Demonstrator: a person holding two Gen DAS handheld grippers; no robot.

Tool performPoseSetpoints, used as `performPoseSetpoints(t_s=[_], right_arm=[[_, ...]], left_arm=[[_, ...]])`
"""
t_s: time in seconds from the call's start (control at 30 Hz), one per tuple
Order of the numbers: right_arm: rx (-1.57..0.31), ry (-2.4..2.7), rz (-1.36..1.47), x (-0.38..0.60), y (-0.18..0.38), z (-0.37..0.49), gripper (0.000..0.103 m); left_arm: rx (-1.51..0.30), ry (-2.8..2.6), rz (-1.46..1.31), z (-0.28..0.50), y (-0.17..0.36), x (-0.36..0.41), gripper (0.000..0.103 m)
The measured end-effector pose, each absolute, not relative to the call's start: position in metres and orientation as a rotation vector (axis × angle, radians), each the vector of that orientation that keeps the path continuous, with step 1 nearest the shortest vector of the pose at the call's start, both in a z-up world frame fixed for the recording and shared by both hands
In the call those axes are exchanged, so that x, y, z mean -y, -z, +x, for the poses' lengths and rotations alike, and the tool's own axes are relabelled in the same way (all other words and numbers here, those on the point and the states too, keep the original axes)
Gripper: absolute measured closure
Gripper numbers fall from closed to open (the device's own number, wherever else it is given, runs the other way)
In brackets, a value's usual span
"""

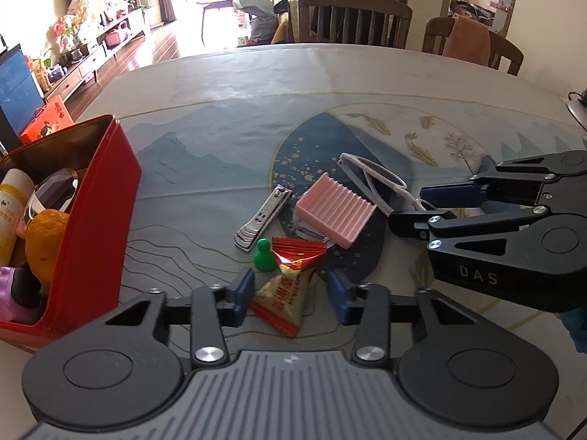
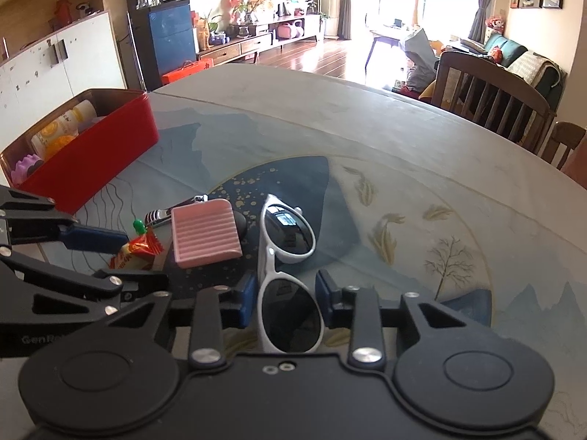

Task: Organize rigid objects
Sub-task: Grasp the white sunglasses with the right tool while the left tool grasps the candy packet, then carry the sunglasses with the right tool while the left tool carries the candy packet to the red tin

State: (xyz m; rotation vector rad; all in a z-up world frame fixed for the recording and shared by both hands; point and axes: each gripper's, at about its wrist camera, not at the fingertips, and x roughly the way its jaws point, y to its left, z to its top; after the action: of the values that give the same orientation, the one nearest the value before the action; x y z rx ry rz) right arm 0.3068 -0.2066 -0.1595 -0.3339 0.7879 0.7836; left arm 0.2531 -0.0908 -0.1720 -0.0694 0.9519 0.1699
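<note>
Two grippers work the cluttered desk (image 1: 256,84): the left gripper (image 1: 290,295) has its jaws spread around a red-and-white plastic-wrapped candy (image 1: 290,286), its right pad clear of the wrapper. The right gripper (image 2: 284,299) has jaws pinching white-framed plastic sunglasses (image 2: 290,286). A green plastic pawn (image 1: 262,255), a steel nail clipper (image 1: 262,216) and a pink ribbed block (image 1: 335,216) crowd close, beside the red metal box (image 1: 99,220).

Your pink ridged block (image 1: 334,216) hides a metal item beneath it; lower left, the frame edge crops the red tin (image 1: 91,220).

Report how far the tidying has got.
Done: the red box already holds an orange, a tube and small toys. In hand: the left tongs straddle the candy packet, left pad touching it, right pad apart; the right tongs grip the white sunglasses. Left on the table: nail clipper, green pawn, pink ridged stapler.
</note>
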Motion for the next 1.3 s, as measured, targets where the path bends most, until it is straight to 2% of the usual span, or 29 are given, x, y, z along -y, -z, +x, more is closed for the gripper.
performPoseSetpoints(t_s=[0.07, 0.13, 0.3, 0.87, 1.3], right_arm=[[-0.792, -0.775, -0.323, 0.209, 0.159, 0.306, 0.072], [-0.796, -0.770, -0.315, 0.212, 0.158, 0.303, 0.073], [-0.807, -0.763, -0.294, 0.221, 0.155, 0.295, 0.075], [-0.814, -0.727, -0.116, 0.260, 0.116, 0.255, 0.077], [-0.755, -0.726, -0.094, 0.234, 0.075, 0.221, 0.077]], left_arm=[[-0.954, -0.167, -0.053, 0.254, 0.171, 0.094, 0.071], [-0.956, -0.163, -0.046, 0.253, 0.171, 0.096, 0.079], [-0.969, -0.155, -0.054, 0.250, 0.168, 0.096, 0.081], [-0.970, -0.152, -0.156, 0.219, 0.137, 0.080, 0.082], [-0.891, -0.124, -0.170, 0.188, 0.090, 0.049, 0.082]])
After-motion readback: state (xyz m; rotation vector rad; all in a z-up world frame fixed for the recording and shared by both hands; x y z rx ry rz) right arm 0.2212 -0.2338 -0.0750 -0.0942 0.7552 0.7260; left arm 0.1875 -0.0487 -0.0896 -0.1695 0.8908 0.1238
